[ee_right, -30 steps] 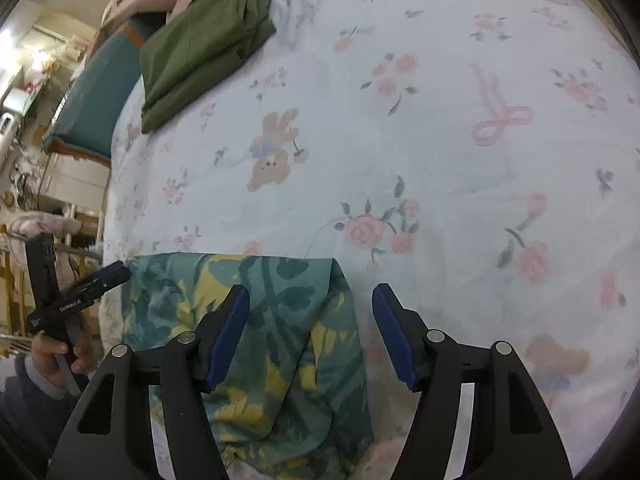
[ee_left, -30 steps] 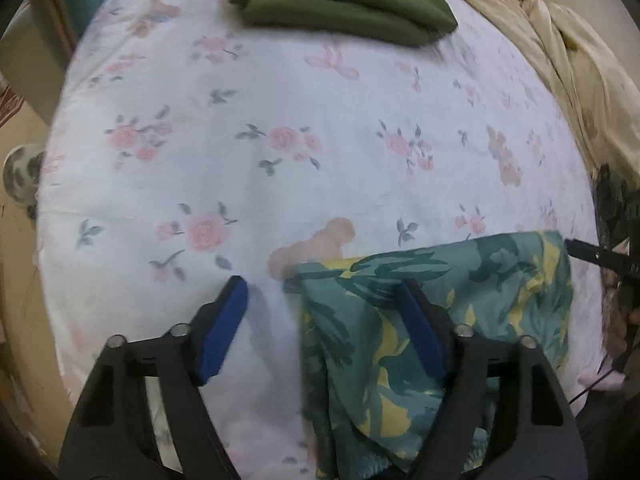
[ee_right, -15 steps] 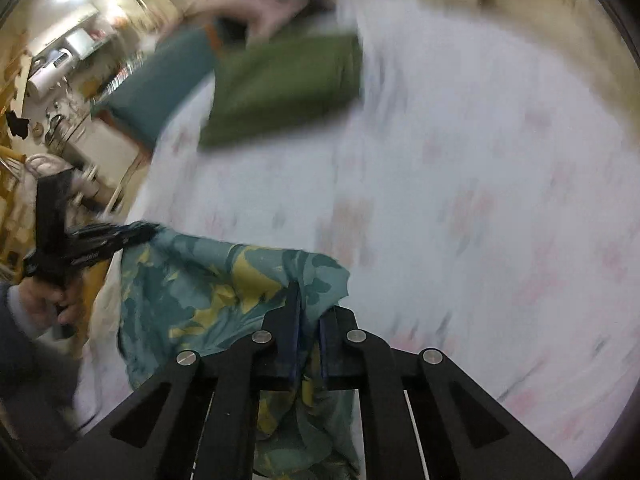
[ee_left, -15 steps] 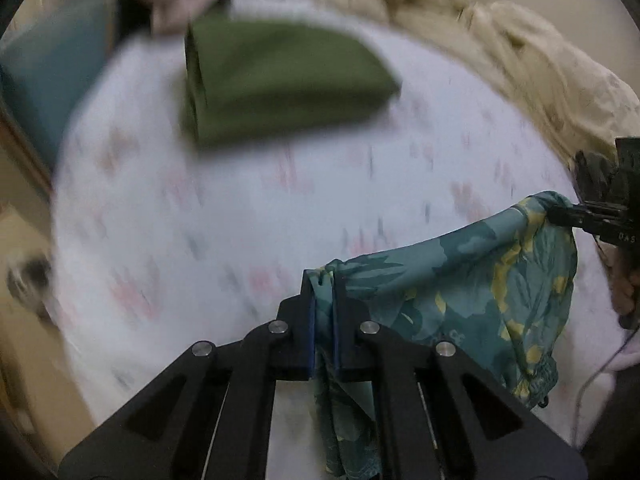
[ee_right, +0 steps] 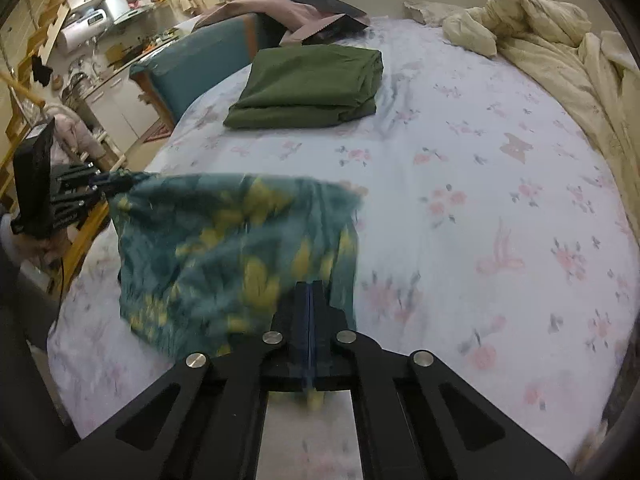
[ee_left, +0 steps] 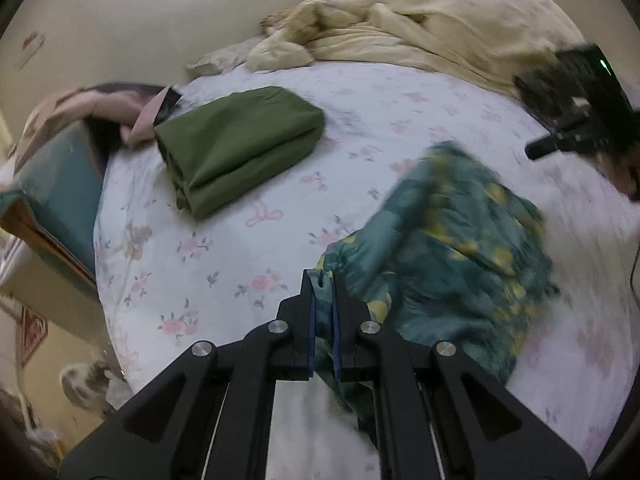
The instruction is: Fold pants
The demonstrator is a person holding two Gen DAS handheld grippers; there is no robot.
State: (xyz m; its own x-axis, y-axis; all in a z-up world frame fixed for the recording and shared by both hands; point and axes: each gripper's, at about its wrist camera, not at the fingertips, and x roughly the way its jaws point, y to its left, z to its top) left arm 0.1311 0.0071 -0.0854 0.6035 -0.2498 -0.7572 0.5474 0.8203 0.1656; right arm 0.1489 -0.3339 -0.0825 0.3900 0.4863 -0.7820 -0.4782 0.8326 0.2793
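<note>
The teal pants with yellow leaf print (ee_left: 452, 240) hang lifted above the floral bed sheet (ee_left: 240, 264). My left gripper (ee_left: 323, 280) is shut on one corner of the pants. In the right wrist view the pants (ee_right: 224, 252) are blurred in motion. My right gripper (ee_right: 309, 292) is shut, and its tips sit at the pants' edge. Whether cloth is between its pads I cannot tell. The left gripper also shows at the left of the right wrist view (ee_right: 108, 182), holding the pants' corner. The right gripper shows at the far right of the left wrist view (ee_left: 536, 152).
A folded green garment (ee_left: 240, 148) lies on the far left of the bed, also in the right wrist view (ee_right: 308, 84). A crumpled cream duvet (ee_left: 420, 28) lies along the far side. A teal headboard (ee_right: 200, 64) with pink clothes stands at the left edge.
Both grippers closed on the pants' top edge, then lifted it off the bed. The cloth now hangs and swings between them. The right gripper's hold looks less certain.
</note>
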